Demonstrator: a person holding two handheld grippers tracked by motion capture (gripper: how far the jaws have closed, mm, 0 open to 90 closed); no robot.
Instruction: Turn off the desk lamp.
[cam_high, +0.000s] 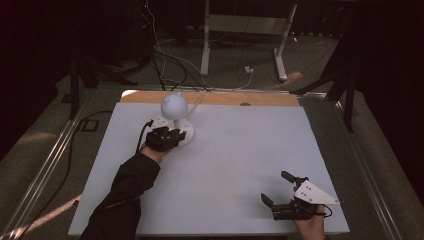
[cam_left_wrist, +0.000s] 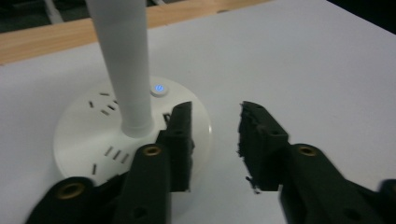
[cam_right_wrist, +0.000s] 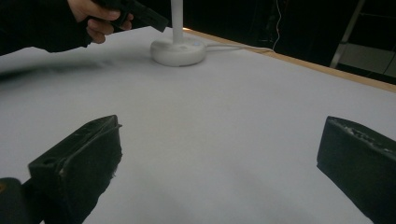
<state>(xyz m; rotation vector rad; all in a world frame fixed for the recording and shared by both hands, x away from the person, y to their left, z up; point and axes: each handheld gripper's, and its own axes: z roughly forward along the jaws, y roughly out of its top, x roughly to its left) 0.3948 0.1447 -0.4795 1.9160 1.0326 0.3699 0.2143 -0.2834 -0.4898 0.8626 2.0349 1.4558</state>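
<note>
A white desk lamp stands at the far left of the table, with its round head above a round base. In the left gripper view the base carries socket slots, a blue-lit button and a white stem. My left gripper hovers just over the base's near edge. It is open, with nothing between the jaws. My right gripper rests near the table's front right corner. Its jaws stand wide open above bare table.
The white table top ends in a wooden strip at the far edge. The lamp's white cable runs off toward that strip. Beyond the table, cables and a desk frame are on the floor.
</note>
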